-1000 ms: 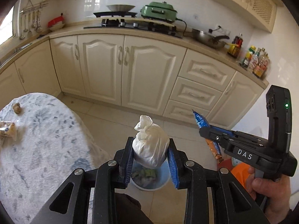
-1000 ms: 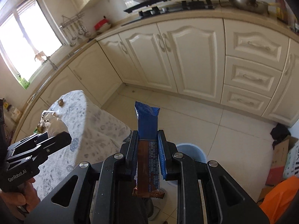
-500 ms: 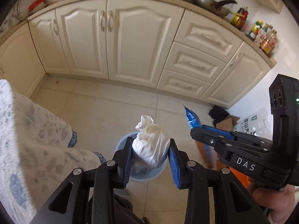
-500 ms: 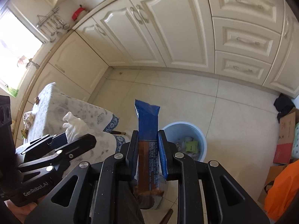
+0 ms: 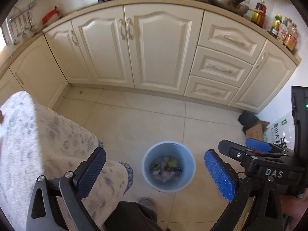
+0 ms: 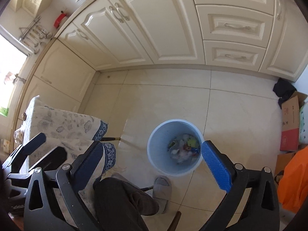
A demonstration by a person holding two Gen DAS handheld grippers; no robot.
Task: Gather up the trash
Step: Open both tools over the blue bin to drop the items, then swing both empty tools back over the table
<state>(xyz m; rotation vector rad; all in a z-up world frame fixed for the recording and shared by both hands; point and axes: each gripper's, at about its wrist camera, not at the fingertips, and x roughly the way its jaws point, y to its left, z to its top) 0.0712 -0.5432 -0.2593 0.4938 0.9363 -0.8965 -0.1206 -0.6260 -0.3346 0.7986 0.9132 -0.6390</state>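
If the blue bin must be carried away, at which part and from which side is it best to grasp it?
Probably the rim of the blue bin, from above, one finger inside the wall and one outside. The bin stands upright with an open top and is too wide to span. The left gripper and right gripper are open.

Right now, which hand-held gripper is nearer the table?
Left. The left hand-held gripper is at the table edge; the right hand-held gripper is farther out, above the bin.
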